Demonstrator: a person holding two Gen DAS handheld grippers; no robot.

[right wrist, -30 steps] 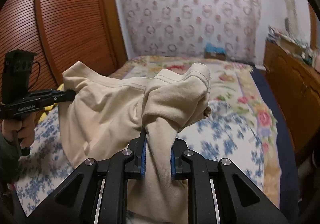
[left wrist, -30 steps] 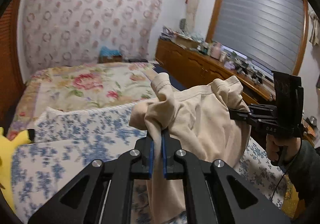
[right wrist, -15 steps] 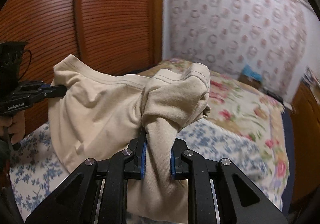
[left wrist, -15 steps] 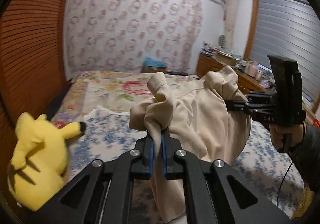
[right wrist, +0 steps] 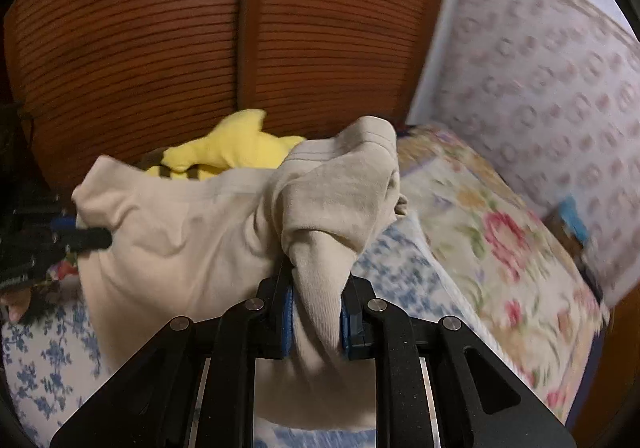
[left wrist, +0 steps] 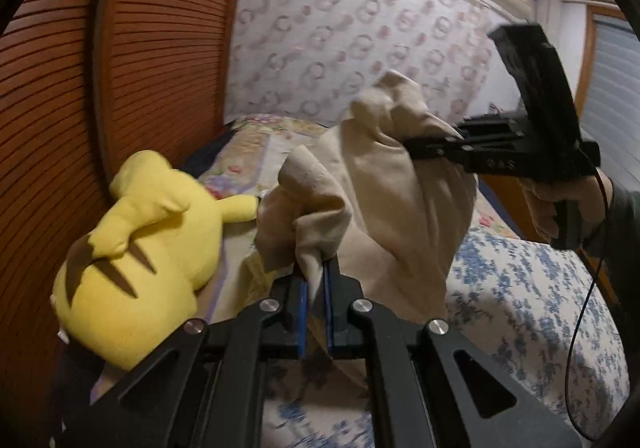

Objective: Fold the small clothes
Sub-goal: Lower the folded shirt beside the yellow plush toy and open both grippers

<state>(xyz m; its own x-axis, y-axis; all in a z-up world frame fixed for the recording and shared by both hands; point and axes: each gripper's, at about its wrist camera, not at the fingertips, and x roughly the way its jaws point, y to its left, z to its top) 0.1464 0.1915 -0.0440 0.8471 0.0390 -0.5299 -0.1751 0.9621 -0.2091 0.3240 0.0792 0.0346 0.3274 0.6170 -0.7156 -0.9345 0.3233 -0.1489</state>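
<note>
a: garment first — where is it now?

b: beige garment (left wrist: pixel 404 207) hangs in the air over the bed (left wrist: pixel 536 288), stretched between both tools. a second ago the view behind it was the window side and the flowered quilt; now it's the slatted wooden doors (left wrist: pixel 160 59) and the yellow plush toy (left wrist: pixel 140 248), so both hands have swung the cloth across toward that side of the bed.

a: and the tongs, left to right?

b: left tongs (left wrist: pixel 314 312) are pinched nearly closed on a thin gather of the fabric's edge. right tongs (right wrist: pixel 316 320) are narrow but clamped round a thicker bunch of the same garment. neither grip has altered through the swing.

a: what does that mean for folding?

b: my reading: nothing is folded yet. the cloth is bunched, not flat, and it's being carried to a spot to lay out. the plush toy sits close to that side, so the landing place on the blue-flowered sheet (right wrist: pixel 48 360) may be cramped.
</note>
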